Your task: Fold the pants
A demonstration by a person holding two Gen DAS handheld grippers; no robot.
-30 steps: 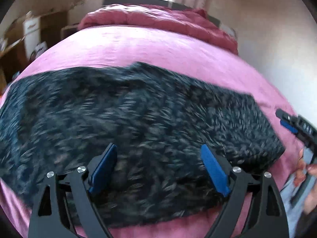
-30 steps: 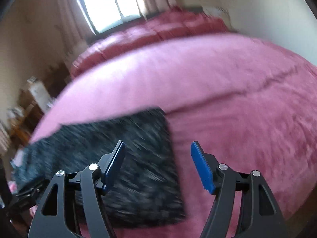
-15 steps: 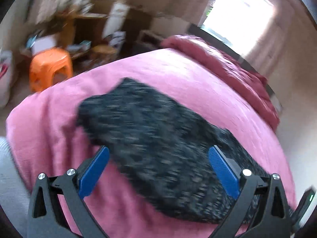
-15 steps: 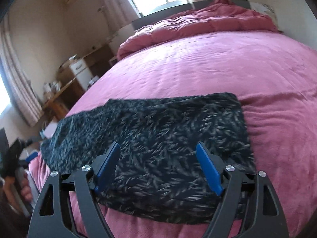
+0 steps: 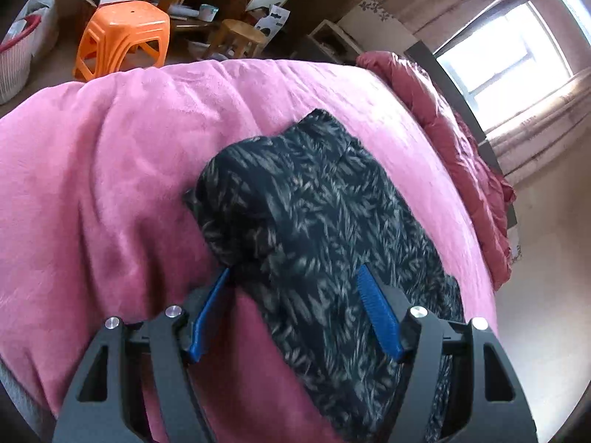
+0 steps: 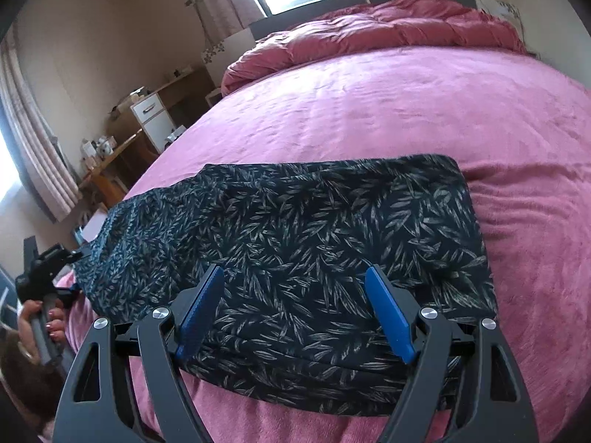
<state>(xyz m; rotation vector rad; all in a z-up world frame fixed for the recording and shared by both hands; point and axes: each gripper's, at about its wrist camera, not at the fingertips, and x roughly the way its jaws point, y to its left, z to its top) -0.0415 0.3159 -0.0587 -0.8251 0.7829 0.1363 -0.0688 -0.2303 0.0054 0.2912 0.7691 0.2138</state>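
Pants part-folded on the bed — more folds to go.
The pants lie as a flat band on the bed; left gripper is closing around the bunched end, right gripper gapes at 6 o'clock. Only the right view shows the left hand; only the left, a stool at 11.

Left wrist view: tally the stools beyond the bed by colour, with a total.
Orange plastic stool: 1
Brown wooden stool: 1
Total: 2
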